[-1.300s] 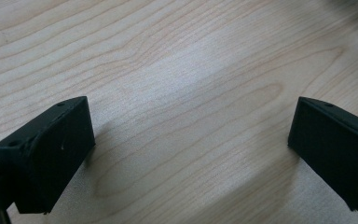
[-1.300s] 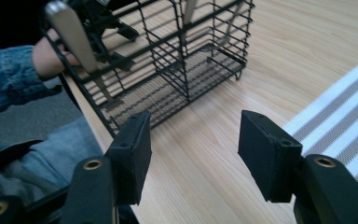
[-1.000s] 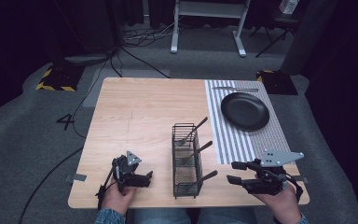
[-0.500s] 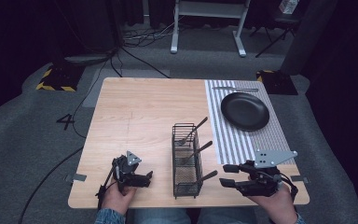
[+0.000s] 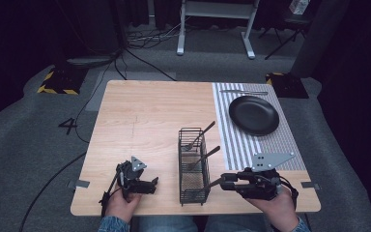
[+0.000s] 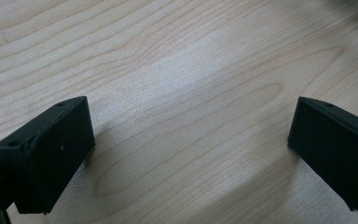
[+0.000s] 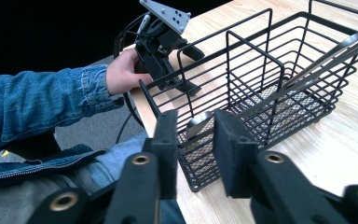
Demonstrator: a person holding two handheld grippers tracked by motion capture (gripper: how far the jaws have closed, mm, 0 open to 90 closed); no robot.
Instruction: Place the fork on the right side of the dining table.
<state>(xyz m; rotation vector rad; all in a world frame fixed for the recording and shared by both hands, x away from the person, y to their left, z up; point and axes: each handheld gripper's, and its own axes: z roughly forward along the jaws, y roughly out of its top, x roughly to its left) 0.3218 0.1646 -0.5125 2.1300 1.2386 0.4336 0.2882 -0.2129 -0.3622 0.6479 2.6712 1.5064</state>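
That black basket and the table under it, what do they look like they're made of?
The basket looks like thin metal wire with a matte black coating: open rod walls, plus a fine mesh floor seen in the right gripper view. The table looks like pale wood or a wood-look laminate: long grain lines run across it, with a soft sheen. Which of the two, I can't tell.

The left gripper (image 6: 191, 140) looks down on the wooden table (image 6: 177, 60), its two black jaws spread wide apart with nothing between them. One jaw rises at the lower left of the table's bare surface, the other at the lower right, each with a flat angled face. Both sit close above the table's pale grain, casting soft shadows onto it.
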